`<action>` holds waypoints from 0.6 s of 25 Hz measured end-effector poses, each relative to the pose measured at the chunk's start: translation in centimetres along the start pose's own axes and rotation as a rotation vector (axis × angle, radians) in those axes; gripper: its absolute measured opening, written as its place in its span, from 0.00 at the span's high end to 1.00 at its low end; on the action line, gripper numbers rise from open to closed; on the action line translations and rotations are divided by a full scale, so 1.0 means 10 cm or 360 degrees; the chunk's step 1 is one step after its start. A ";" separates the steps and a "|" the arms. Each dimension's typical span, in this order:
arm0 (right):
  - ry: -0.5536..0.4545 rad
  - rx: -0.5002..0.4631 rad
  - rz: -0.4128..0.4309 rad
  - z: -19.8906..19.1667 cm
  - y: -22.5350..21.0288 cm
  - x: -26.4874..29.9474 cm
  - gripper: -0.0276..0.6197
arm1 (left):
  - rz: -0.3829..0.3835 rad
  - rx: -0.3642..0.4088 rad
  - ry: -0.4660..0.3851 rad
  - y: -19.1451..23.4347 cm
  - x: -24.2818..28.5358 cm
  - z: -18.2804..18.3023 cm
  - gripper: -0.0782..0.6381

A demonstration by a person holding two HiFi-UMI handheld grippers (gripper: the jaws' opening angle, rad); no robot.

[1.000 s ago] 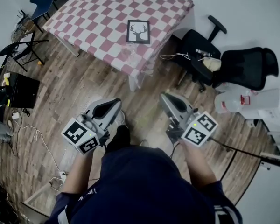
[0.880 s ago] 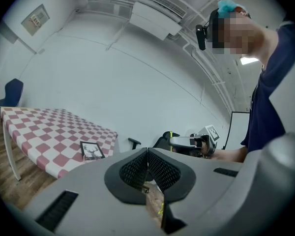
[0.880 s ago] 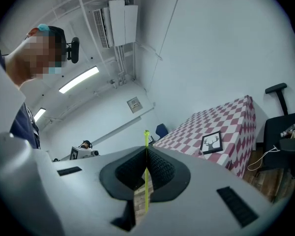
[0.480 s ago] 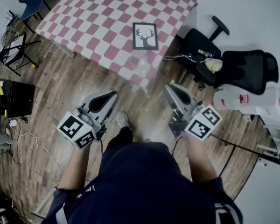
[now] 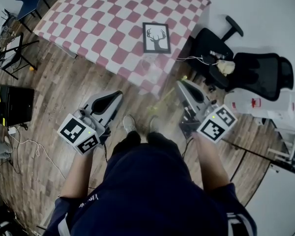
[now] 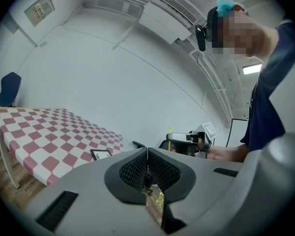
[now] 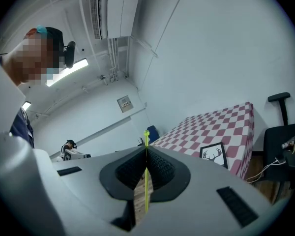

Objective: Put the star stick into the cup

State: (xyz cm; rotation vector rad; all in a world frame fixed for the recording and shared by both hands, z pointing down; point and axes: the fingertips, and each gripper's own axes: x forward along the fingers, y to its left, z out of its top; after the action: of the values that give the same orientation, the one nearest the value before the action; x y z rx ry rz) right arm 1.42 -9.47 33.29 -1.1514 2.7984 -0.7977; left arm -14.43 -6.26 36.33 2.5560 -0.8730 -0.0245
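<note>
The left gripper, jaws closed, and the right gripper are pointing level toward the table's near edge. The right gripper is clamping the star stick upright, star end up.

Bright, even light; fisheye-warped edges, slight blur.

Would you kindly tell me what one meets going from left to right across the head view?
Black box on the wooden floor → left gripper → black-framed deer picture on the checked tablecloth → right gripper, clamping the thin yellow-green star stick → black office chair.
</note>
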 end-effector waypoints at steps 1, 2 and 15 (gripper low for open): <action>-0.0006 0.0002 -0.0001 0.02 -0.02 0.02 0.93 | 0.0000 0.0001 0.0003 0.02 0.01 0.01 0.84; -0.0012 0.0002 -0.0003 0.05 -0.05 0.03 0.93 | 0.0001 0.0002 0.0003 0.03 0.02 0.02 0.85; -0.0059 0.0012 0.0037 0.44 -0.59 0.44 0.93 | 0.0167 -0.0013 0.0004 0.28 0.24 0.15 0.85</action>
State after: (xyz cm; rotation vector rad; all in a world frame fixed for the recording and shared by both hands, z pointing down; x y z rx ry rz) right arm 2.94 -17.94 33.01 -1.1189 2.7711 -0.7761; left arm -14.35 -10.24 36.41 2.4984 -1.0024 0.0067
